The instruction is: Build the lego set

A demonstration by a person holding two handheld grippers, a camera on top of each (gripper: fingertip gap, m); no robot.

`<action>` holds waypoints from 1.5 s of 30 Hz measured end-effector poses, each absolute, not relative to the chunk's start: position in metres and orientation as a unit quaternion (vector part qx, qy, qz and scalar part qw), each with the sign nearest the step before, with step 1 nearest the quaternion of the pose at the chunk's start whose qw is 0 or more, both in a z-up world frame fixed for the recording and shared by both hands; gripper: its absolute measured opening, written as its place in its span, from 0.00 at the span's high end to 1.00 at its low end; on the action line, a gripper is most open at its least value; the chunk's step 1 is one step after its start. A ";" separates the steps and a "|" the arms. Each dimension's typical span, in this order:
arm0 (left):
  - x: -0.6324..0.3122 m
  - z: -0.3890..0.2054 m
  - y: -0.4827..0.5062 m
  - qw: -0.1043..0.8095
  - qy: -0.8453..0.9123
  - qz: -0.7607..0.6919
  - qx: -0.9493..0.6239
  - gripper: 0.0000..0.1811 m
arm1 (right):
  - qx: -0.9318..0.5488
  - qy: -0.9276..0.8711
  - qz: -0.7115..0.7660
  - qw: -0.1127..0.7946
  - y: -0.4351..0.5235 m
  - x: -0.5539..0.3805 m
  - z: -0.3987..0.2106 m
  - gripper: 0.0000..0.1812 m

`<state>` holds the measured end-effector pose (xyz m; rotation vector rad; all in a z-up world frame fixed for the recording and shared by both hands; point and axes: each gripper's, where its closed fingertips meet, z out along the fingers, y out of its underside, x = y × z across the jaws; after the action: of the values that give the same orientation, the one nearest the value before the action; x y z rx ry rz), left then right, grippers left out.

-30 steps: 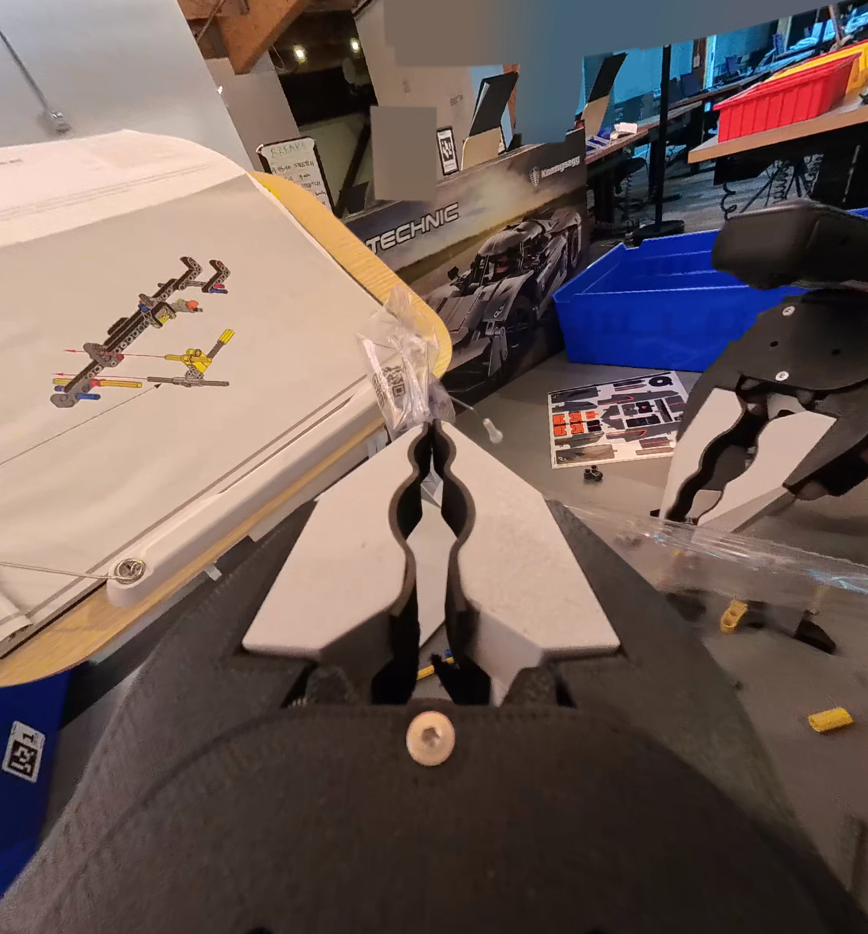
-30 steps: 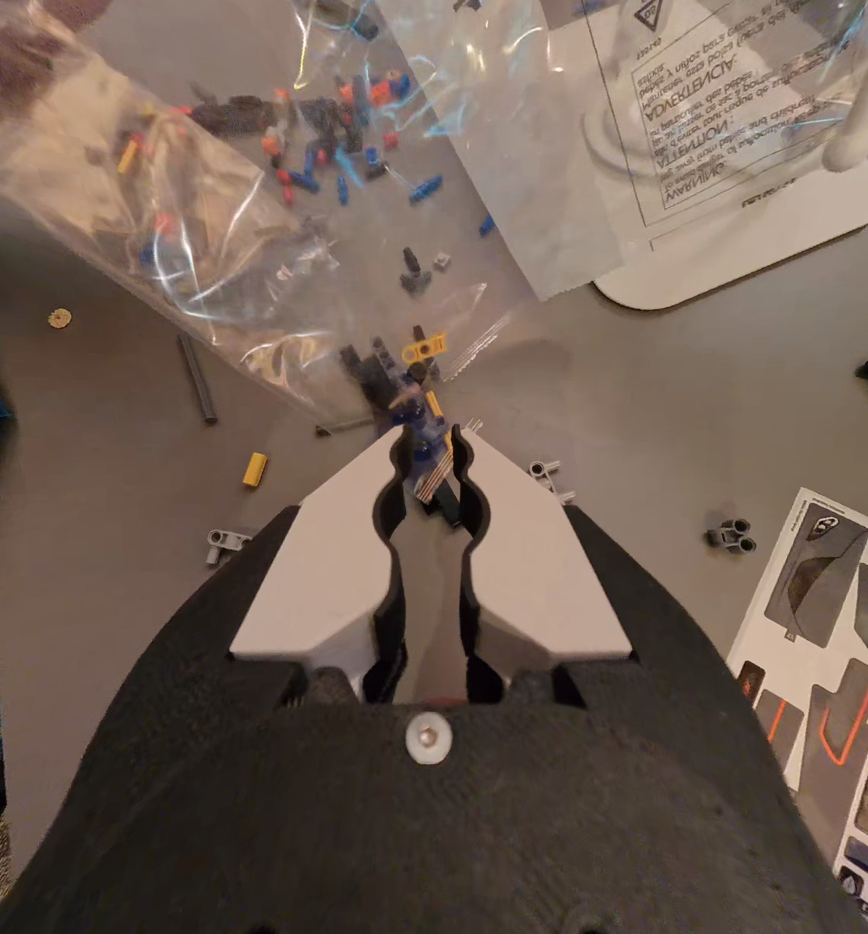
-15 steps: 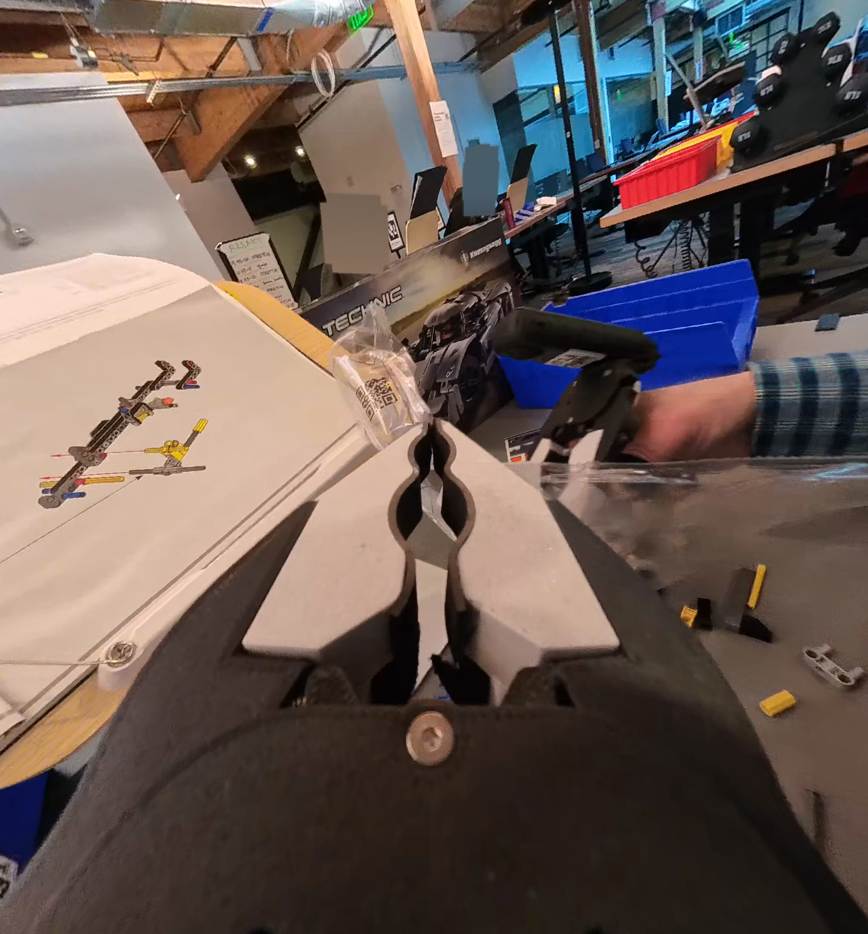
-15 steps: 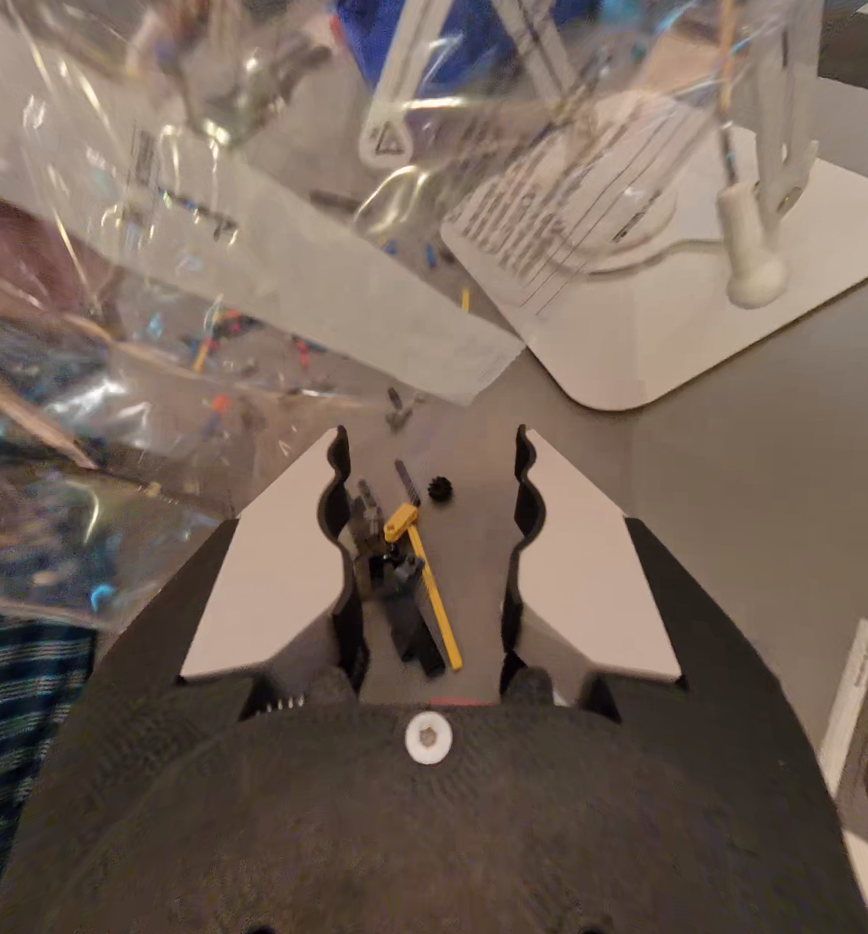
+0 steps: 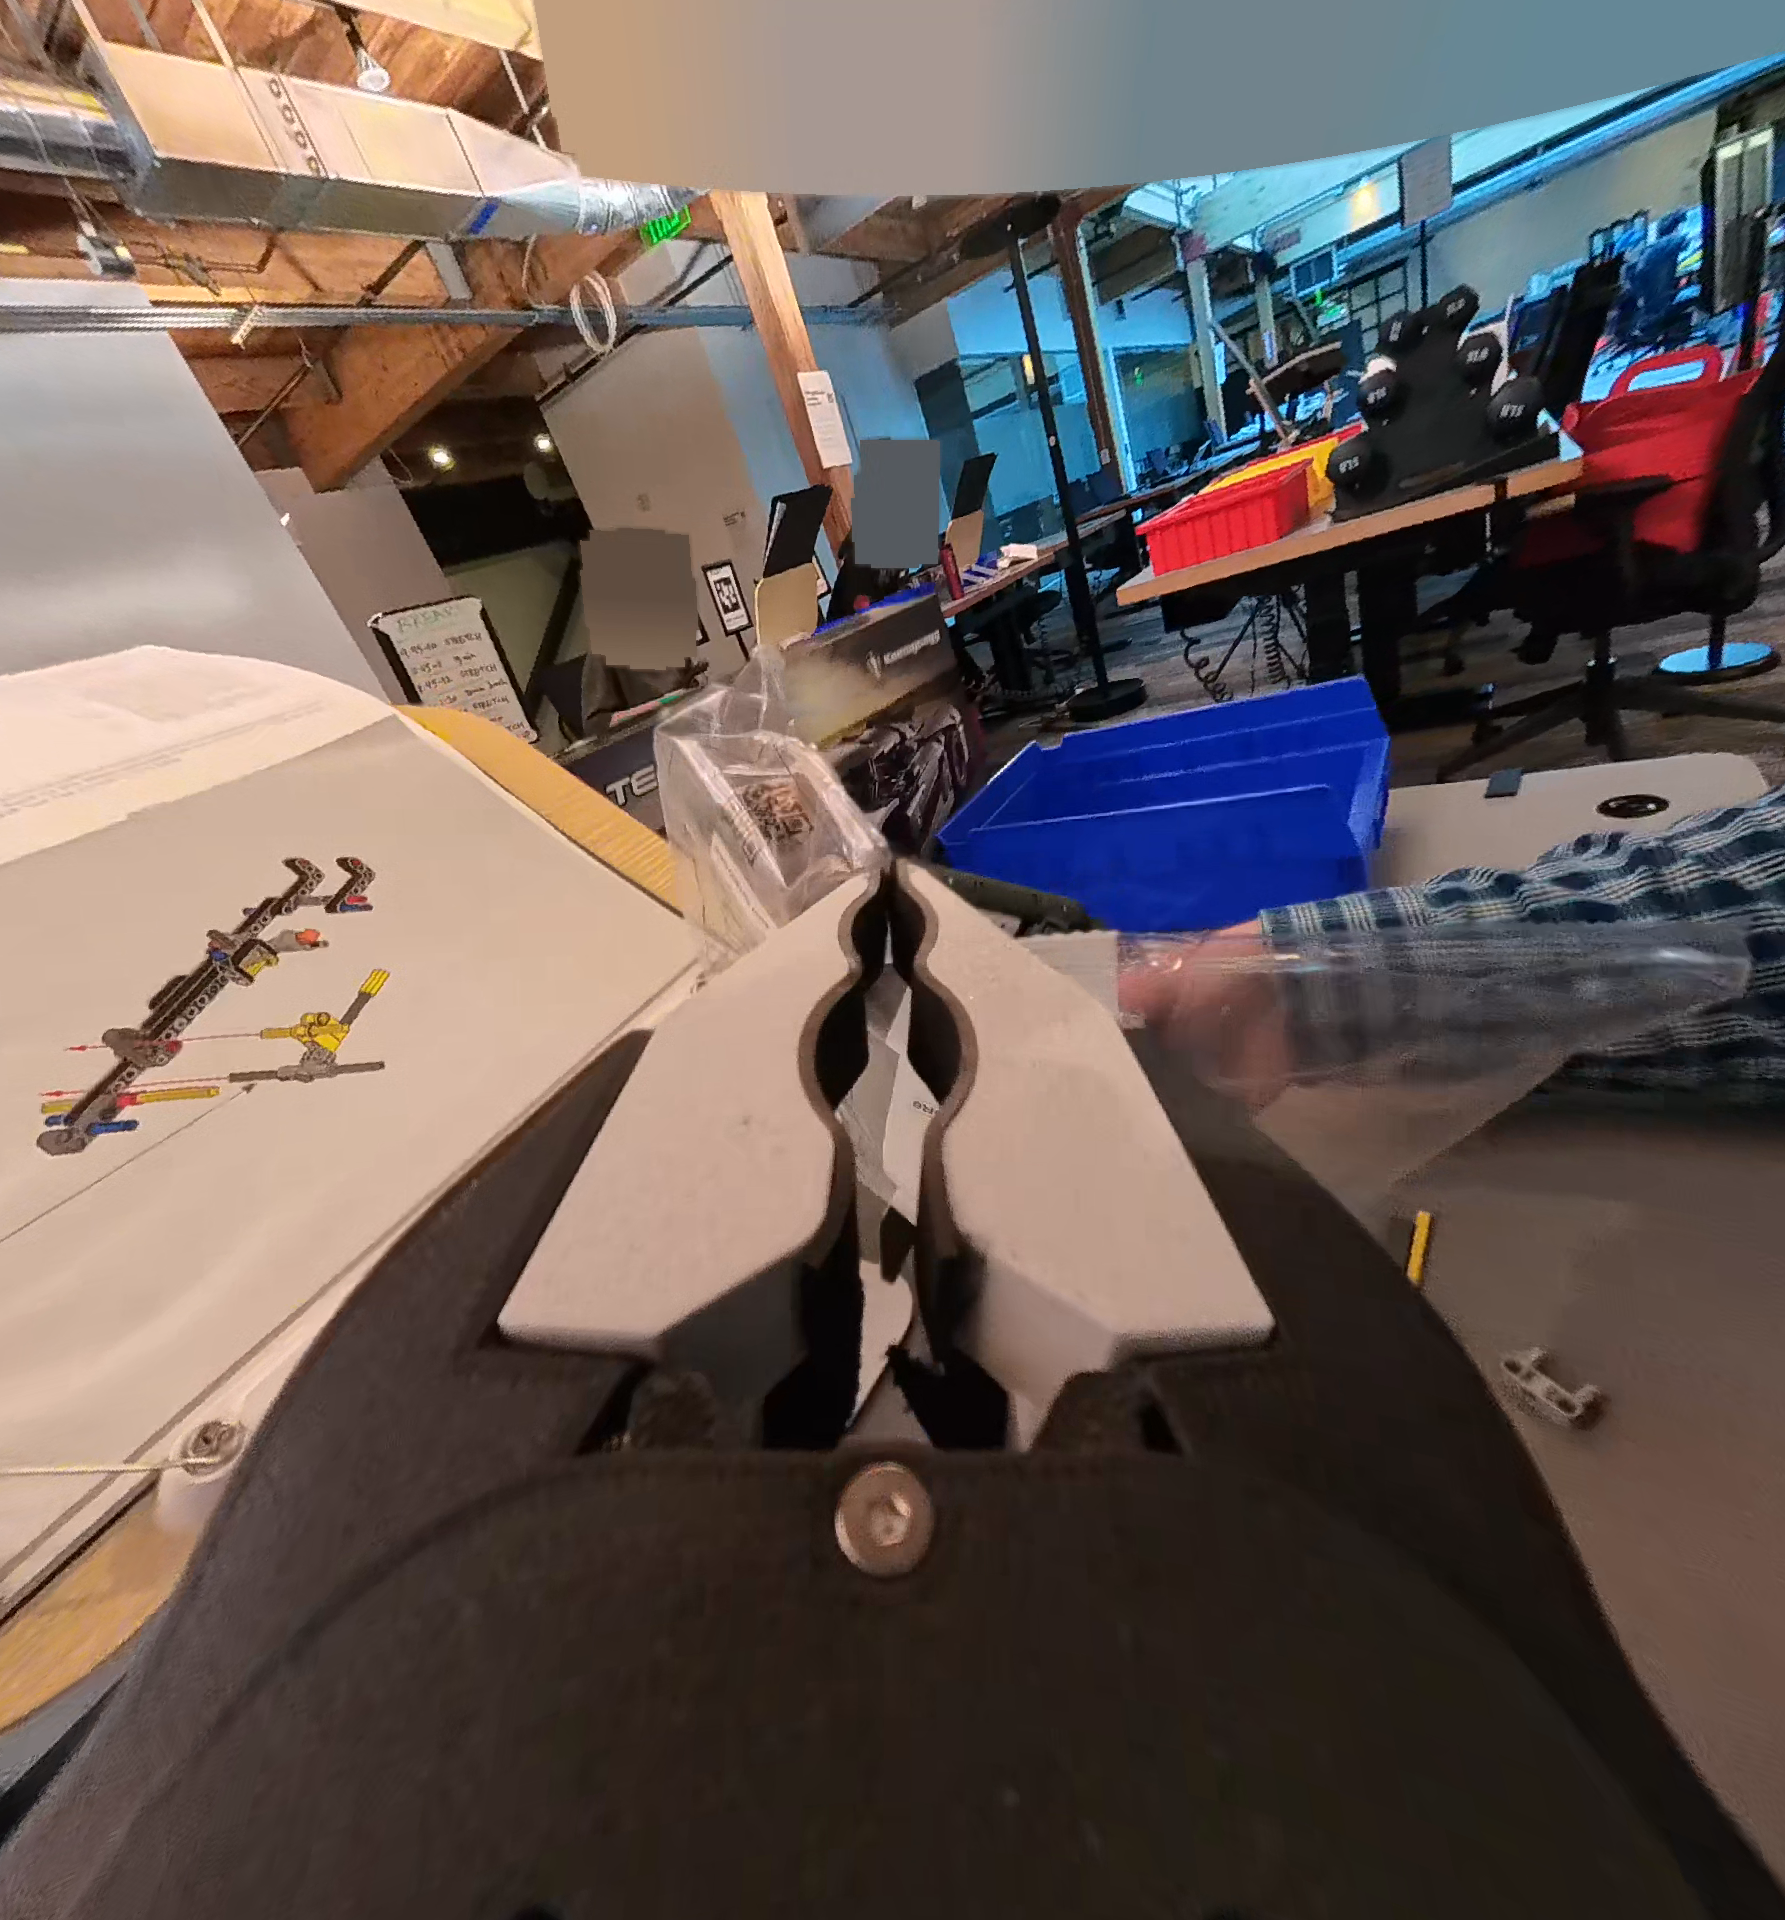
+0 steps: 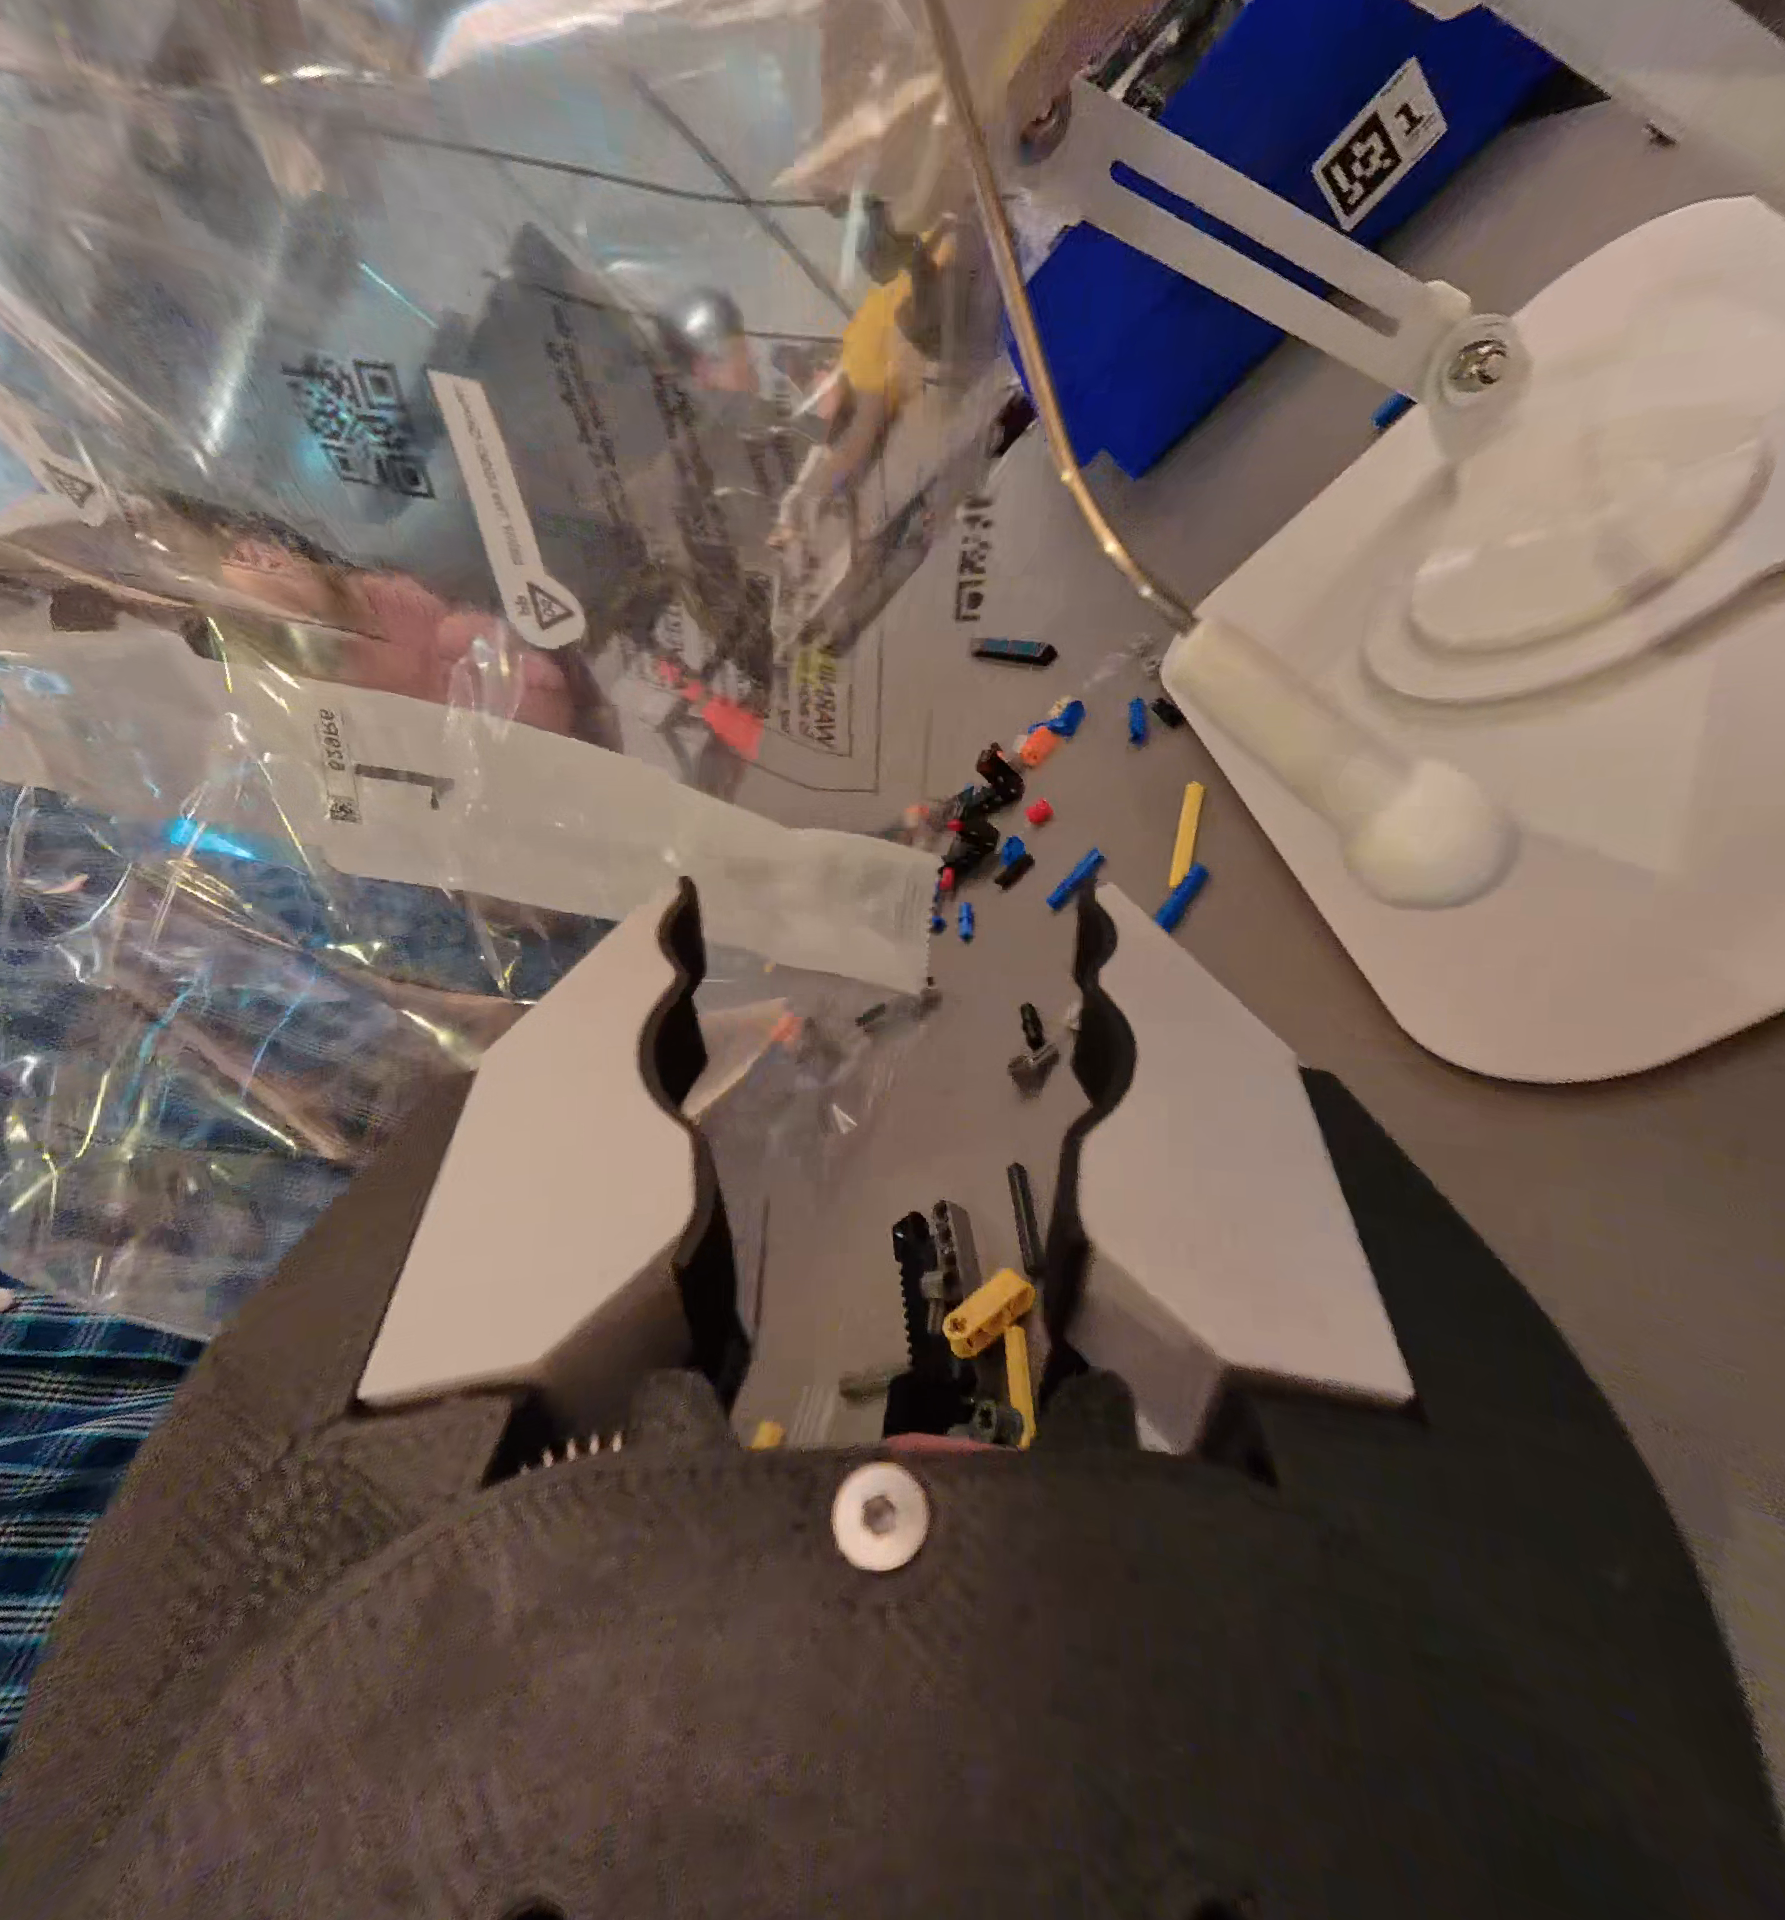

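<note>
The left gripper (image 5: 890, 894) is clenched on one crinkly clear plastic parts bag (image 5: 763, 821), lifted beside the open instruction booklet (image 5: 348, 1039). The right gripper (image 6: 883, 914) hangs released above scattered small lego pieces (image 6: 981, 1320) on the grey table (image 6: 1542, 1299). Likely step: emptying the bag; next, picking one piece precisely

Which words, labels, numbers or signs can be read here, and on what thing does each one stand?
I do not copy writing out; these things bear it:
Clear plastic bag: printed codes, warning print, a white strip.
Blue bin: a square marker tag.
Set box: brand print.
Whiteboard: handwriting.
Instruction booklet: small blurred print at the top.
</note>
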<state>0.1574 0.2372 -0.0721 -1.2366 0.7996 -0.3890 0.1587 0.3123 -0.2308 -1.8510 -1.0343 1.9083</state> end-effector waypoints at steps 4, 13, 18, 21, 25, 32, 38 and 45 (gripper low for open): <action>0.155 -0.060 0.229 0.731 0.360 -0.196 -0.545 1.00 | -0.588 -0.359 0.714 0.124 0.298 0.160 -0.214 0.65; 0.135 -0.060 0.233 0.730 0.333 -0.221 -0.555 1.00 | -0.517 -0.355 0.759 0.175 0.291 0.172 -0.171 1.00; 0.121 -0.072 0.246 0.709 0.304 -0.260 -0.580 1.00 | -0.549 -0.373 0.714 0.223 0.295 0.188 -0.165 1.00; 0.117 -0.083 0.255 0.688 0.288 -0.287 -0.602 0.99 | -0.574 -0.378 0.677 0.263 0.301 0.206 -0.154 1.00; 0.122 -0.092 0.261 0.667 0.288 -0.299 -0.619 0.93 | -0.624 -0.371 0.616 0.307 0.318 0.249 -0.132 1.00; 0.121 -0.098 0.262 0.641 0.288 -0.314 -0.639 0.92 | -0.758 -0.292 0.443 0.378 0.381 0.400 -0.096 1.00; 0.117 -0.112 0.264 0.625 0.288 -0.310 -0.656 0.96 | -0.863 -0.158 0.223 0.425 0.428 0.548 -0.078 1.00; 0.105 -0.125 0.268 0.612 0.275 -0.311 -0.673 0.95 | -0.934 -0.124 0.129 0.309 0.433 0.618 -0.103 1.00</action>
<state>0.1051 0.2680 -0.1249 -1.5522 0.6338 -0.7176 0.6183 0.4334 -0.1033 -2.4693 -0.3275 0.3401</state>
